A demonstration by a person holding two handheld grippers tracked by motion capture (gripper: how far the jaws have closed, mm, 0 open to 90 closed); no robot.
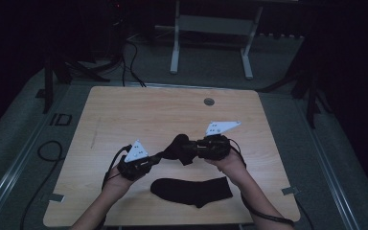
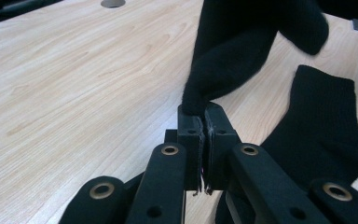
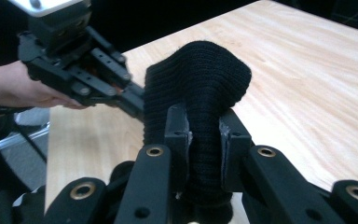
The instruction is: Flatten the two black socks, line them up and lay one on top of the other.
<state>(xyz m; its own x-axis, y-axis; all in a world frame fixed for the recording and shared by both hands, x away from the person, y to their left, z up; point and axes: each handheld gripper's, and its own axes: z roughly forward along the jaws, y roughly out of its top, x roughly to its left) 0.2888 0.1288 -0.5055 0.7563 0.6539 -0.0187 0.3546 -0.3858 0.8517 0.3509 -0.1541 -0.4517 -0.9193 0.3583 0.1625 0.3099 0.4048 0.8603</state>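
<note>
A black sock (image 1: 177,146) hangs above the wooden table (image 1: 139,108), held between both grippers. My left gripper (image 1: 154,158) is shut on one end of it; in the left gripper view its jaws pinch a tip of the sock (image 2: 233,51). My right gripper (image 1: 188,145) is shut on the bunched other end; in the right gripper view the sock (image 3: 200,88) bulges between the jaws, with the left gripper (image 3: 137,105) just behind. A second black sock (image 1: 191,189) lies flat near the front edge, seen also as the flat sock (image 2: 321,126) in the left gripper view.
A round grommet hole (image 1: 209,101) sits near the table's far edge. Beyond the table stands a white metal frame (image 1: 211,33), and cables (image 1: 129,57) run over the dark floor. The table's left and far parts are bare wood.
</note>
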